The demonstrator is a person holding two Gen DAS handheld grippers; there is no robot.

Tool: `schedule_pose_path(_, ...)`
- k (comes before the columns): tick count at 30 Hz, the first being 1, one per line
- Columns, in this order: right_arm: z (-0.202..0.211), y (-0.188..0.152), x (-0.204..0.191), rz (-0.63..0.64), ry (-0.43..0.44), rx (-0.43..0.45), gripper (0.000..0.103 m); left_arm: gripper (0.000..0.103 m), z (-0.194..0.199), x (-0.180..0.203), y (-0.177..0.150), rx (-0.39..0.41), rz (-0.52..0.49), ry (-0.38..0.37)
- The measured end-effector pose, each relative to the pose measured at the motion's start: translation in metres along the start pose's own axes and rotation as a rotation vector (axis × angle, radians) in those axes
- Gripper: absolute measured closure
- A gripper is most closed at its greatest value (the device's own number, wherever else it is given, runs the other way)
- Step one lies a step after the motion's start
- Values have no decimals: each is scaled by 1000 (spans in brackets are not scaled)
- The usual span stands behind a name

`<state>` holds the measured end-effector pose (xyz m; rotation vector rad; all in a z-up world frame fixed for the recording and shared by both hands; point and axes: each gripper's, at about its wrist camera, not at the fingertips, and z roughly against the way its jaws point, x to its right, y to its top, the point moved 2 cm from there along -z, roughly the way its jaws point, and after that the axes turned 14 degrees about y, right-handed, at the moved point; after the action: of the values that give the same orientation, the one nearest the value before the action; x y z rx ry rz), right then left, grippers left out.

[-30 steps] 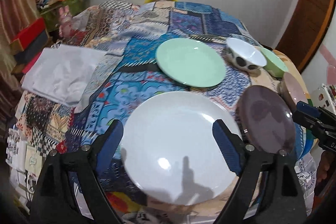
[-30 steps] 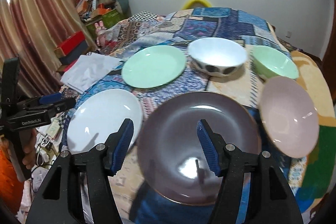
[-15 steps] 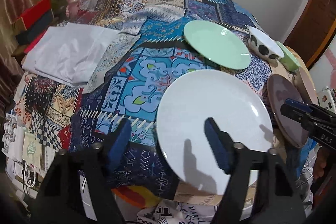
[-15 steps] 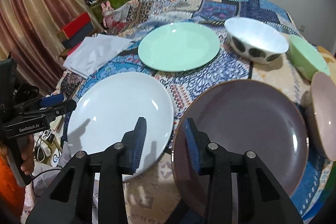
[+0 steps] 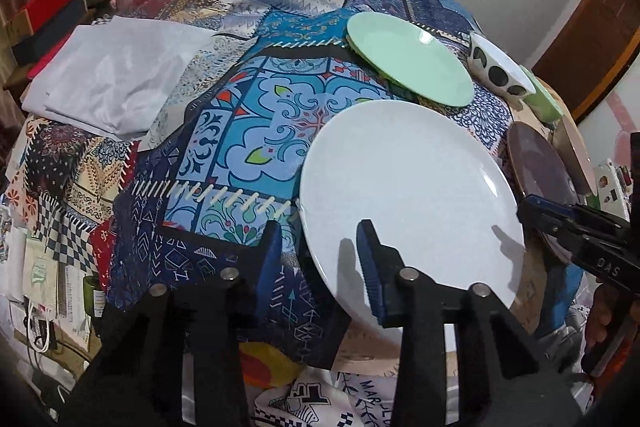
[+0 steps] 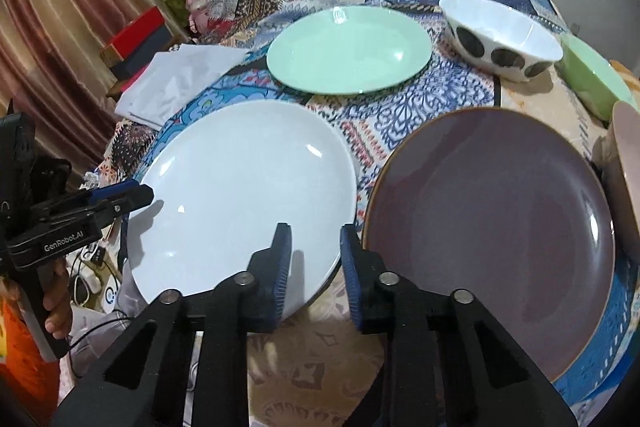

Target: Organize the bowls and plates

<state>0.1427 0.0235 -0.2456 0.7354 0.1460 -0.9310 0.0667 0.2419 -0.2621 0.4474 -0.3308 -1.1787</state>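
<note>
1. Left gripper [image 5: 320, 259]: jaws parted, straddling the near-left rim of the white plate [image 5: 412, 195]; one finger sits over the plate, the other over the cloth. No pinch visible, so released.
2. Right gripper [image 6: 314, 259]: jaws parted with a narrow gap, positioned over the spot where the white plate [image 6: 244, 195] and the dark plate [image 6: 492, 227] come closest. Left finger overlaps the white plate's rim, right finger sits at the dark plate's rim. Nothing is clamped.
3. White plate lies flat at the near edge of the worktop [image 6: 400, 123], on a patchwork cloth [image 5: 240, 131].
4. Dark plate is just beside it to the right; touching or not, I can't tell.
5. Green plate [image 6: 348, 51] sits behind the white one, apart from it.
6. Spotted white bowl [image 6: 504, 39] stands upright right of the green plate, with a green bowl [image 6: 592, 83] beyond it.
7. Pink bowl [image 6: 624, 179] is at the right frame edge, near the dark plate.
8. Folded white sheet [image 5: 116, 75] lies far left on the cloth.
</note>
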Motion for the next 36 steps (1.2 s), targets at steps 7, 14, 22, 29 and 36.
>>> schedule_pose_path(7,-6,-8,-1,-23,-49,-25,82,66,3,-1,-5,5,-14,-18)
schedule_pose_path(14,-8,-6,-3,-18,-74,-28,82,66,1,-6,-4,1,-7,-38)
schedule_pose_path(22,-19,5,-9,-15,-47,-21,82,75,-10,-16,4,-20,6,-46)
schedule_pose_path(29,-29,12,-14,4,-33,-17,82,75,-16,-27,8,-38,13,-36)
schedule_pose_path(36,-37,6,-10,-34,3,-37,82,75,-22,-26,10,-40,-6,-33)
